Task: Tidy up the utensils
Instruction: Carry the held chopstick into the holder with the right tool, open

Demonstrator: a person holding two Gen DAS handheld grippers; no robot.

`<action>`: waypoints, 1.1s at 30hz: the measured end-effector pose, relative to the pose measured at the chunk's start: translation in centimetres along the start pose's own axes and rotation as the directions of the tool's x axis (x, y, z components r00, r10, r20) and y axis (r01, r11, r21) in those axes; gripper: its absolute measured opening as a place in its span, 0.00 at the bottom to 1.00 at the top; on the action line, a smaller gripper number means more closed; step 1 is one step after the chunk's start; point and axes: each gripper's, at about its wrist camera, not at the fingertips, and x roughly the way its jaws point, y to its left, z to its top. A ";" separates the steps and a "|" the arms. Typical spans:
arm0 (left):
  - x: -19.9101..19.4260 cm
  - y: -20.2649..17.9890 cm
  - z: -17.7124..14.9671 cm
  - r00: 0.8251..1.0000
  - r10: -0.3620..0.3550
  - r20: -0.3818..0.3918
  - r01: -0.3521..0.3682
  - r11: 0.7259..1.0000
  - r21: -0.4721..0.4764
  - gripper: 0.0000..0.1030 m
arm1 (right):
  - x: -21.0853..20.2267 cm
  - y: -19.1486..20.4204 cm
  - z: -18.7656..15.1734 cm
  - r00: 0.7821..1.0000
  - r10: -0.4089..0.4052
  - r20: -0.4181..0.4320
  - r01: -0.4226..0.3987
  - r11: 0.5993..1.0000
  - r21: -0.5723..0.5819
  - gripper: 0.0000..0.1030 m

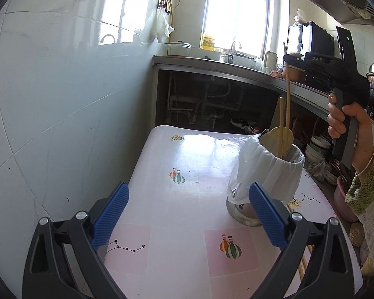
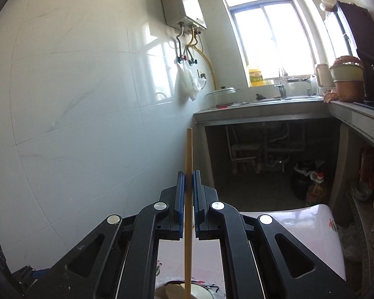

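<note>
A metal utensil holder point(image 1: 244, 214) wrapped in a white plastic bag stands on the pink table point(image 1: 177, 214). It holds a wooden spatula point(image 1: 276, 139) and a chopstick point(image 1: 281, 124). My right gripper point(image 1: 290, 61) is above the holder, shut on a second chopstick point(image 1: 288, 104) that hangs upright with its lower end in the holder. In the right wrist view the gripper point(image 2: 189, 182) clamps the chopstick point(image 2: 188, 224) between blue pads. My left gripper point(image 1: 189, 199) is open and empty, low over the table, with its right finger close to the holder.
More chopsticks point(image 1: 303, 261) lie on the table at the right edge behind my left gripper. A tiled wall point(image 1: 49, 112) runs along the left. A kitchen counter point(image 1: 236, 71) with a sink is at the back. Bowls point(image 1: 316, 147) are stacked under the right counter.
</note>
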 end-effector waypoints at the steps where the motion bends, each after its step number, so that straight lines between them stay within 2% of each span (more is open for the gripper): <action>1: 0.1 0.0 -0.1 1.000 0.005 -0.003 -0.005 1.000 0.009 0.93 | 0.3 0.0 -0.5 1.000 -0.005 -0.005 0.005 1.000 -0.013 0.04; 6: 0.5 -0.3 -0.1 1.000 0.012 0.002 -0.012 0.999 0.030 0.94 | 0.5 0.4 -2.2 1.000 -0.001 -0.024 0.000 0.999 -0.040 0.05; 16: 1.2 -0.2 -0.1 1.000 0.003 -0.013 -0.003 1.000 0.012 0.94 | -2.2 1.3 -3.7 0.999 0.023 -0.032 -0.025 0.998 -0.062 0.04; 21: 1.6 -0.2 -0.3 0.999 0.016 -0.042 -0.016 1.000 0.007 0.94 | -3.4 2.3 -6.0 0.995 0.010 -0.096 -0.023 0.990 -0.141 0.04; 26: 1.7 -0.4 -0.5 0.997 0.002 -0.076 -0.002 1.000 0.002 0.94 | -3.1 2.5 -8.2 0.981 -0.011 -0.196 -0.023 0.985 -0.173 0.04; 33: 2.3 -1.0 -1.6 0.985 -0.053 -0.166 0.044 0.998 -0.053 0.94 | -3.8 3.0 -8.2 0.974 -0.020 -0.225 -0.018 0.986 -0.168 0.05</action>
